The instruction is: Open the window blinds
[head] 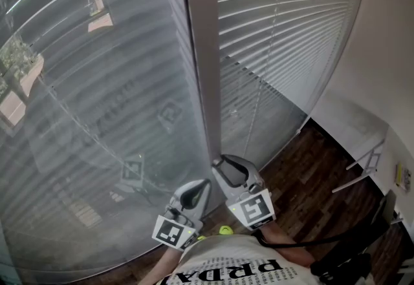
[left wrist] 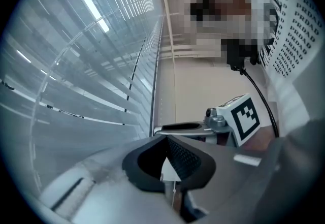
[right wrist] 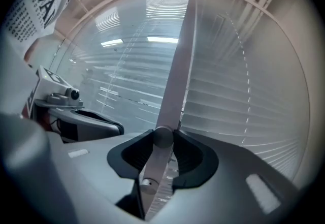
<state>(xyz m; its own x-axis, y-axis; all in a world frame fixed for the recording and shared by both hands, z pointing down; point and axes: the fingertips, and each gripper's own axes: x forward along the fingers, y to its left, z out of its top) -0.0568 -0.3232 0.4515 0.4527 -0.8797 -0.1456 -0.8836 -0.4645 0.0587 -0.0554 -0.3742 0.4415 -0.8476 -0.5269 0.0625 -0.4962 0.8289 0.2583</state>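
Observation:
Grey slatted blinds (head: 97, 96) cover the left window, and a second set (head: 291, 31) covers the right; a pale upright post (head: 202, 51) stands between them. My right gripper (head: 223, 167) is at the foot of the post. In the right gripper view its pads (right wrist: 190, 154) close on a pale wand (right wrist: 175, 81) that ends in a round knob. My left gripper (head: 197, 194) is just to the left of it, pointing at the left blinds. In the left gripper view its jaws (left wrist: 167, 159) are shut, with a thin white cord (left wrist: 174, 193) running from between the pads.
Dark wood floor (head: 310, 174) lies to the right, below a white wall (head: 388, 51). A white frame (head: 365, 164) leans by the wall. A black cable (head: 323, 238) trails from my right gripper. A small yellow-green thing (head: 225, 230) lies on the floor near my body.

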